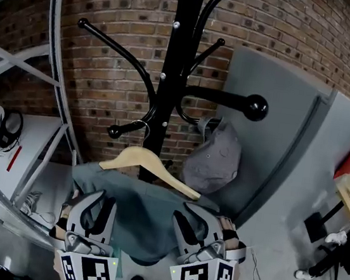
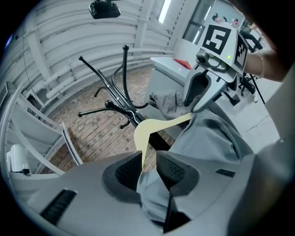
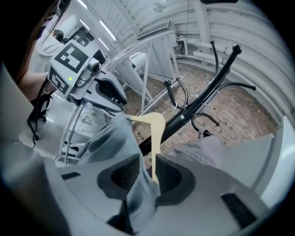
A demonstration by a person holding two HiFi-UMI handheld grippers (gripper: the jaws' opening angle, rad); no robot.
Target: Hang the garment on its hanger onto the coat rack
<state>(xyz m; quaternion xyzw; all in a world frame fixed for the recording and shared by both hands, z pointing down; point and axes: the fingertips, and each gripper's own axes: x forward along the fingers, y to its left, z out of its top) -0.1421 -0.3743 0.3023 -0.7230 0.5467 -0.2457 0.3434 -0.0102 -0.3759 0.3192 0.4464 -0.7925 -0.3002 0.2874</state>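
A pale wooden hanger [image 1: 149,163] carries a grey-green garment [image 1: 139,215]. Its metal hook sits at a low arm of the black coat rack [image 1: 174,72] and seems to rest over it. My left gripper [image 1: 99,198] is at the garment's left shoulder, my right gripper [image 1: 195,217] at its right. In the left gripper view the left gripper [image 2: 147,161] stands open, with cloth and the hanger's [image 2: 154,126] end in the gap. In the right gripper view the right gripper [image 3: 146,168] is also open around cloth and the hanger [image 3: 156,133].
A grey cap-like bundle [image 1: 214,160] hangs on the rack's right side. A brick wall [image 1: 116,7] is behind, and a grey panel [image 1: 272,130] stands at the right. A curved metal frame [image 1: 52,56] and a white table [image 1: 27,148] with headphones stand at the left.
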